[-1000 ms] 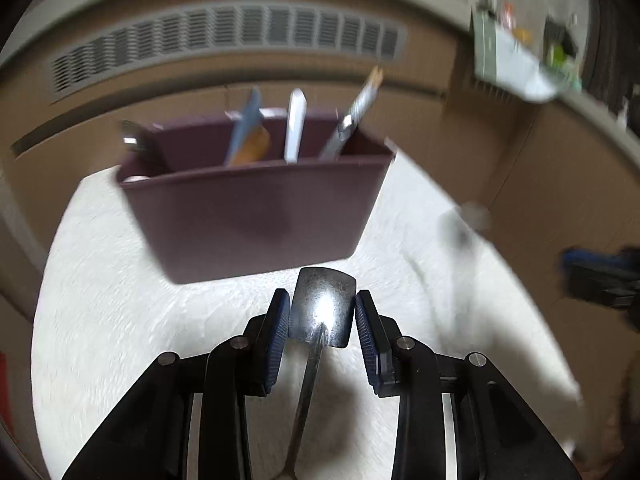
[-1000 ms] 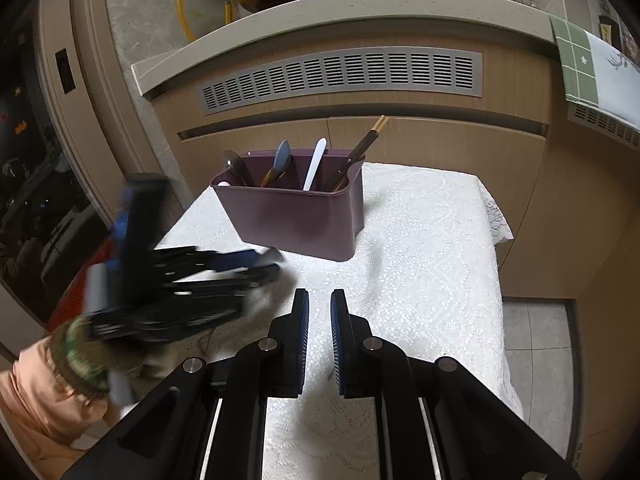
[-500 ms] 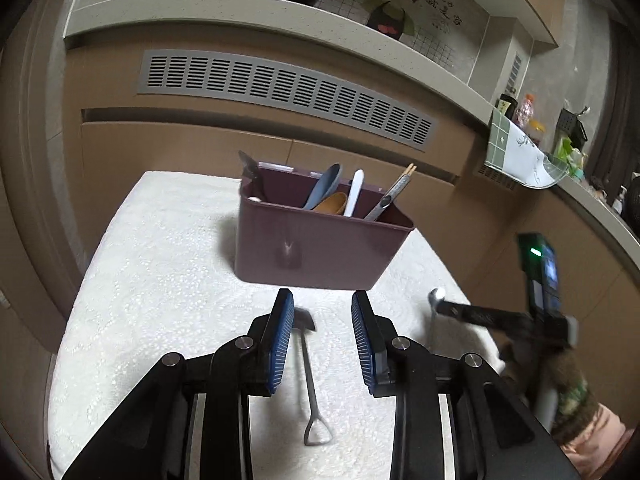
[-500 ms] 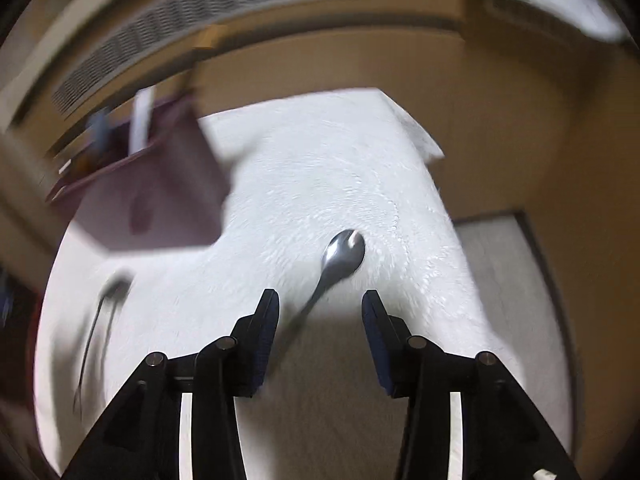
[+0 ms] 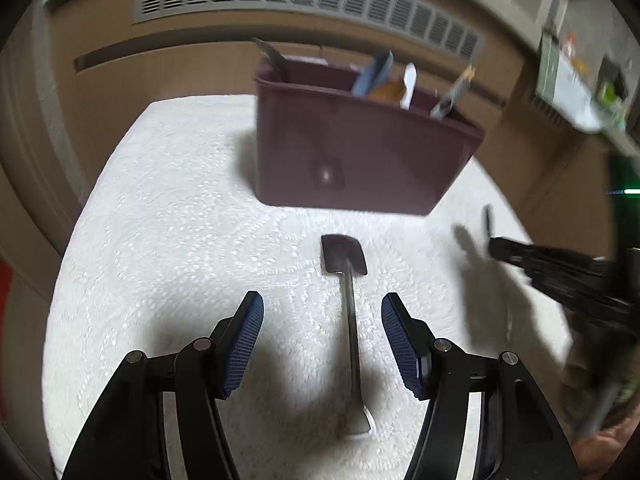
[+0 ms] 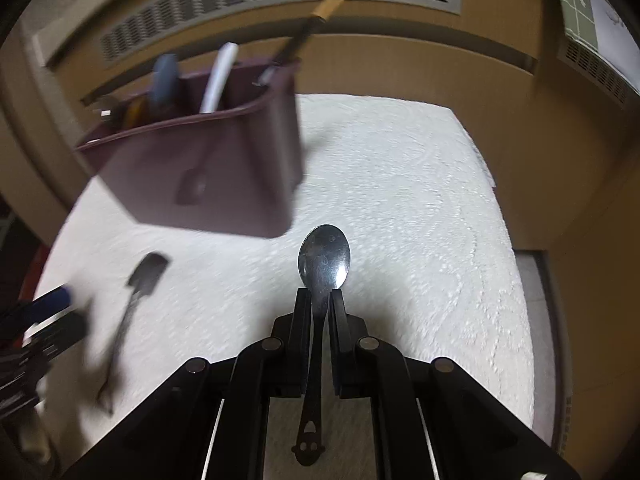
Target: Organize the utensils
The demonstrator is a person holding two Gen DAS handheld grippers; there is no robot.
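Right gripper (image 6: 320,300) clamps a spoon (image 6: 324,258), bowl at 12 o'clock.
Left gripper (image 5: 322,320) gapes over a spatula (image 5: 346,280) on the cloth (image 5: 180,220); caddy (image 5: 360,152) at 12 o'clock. No legible writing.

No readable text, labels, brands, numbers — frames blurred, nothing legible.

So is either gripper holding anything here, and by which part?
The right gripper clamps the spoon at its neck, below the bowl. The left gripper is open, holding nothing.
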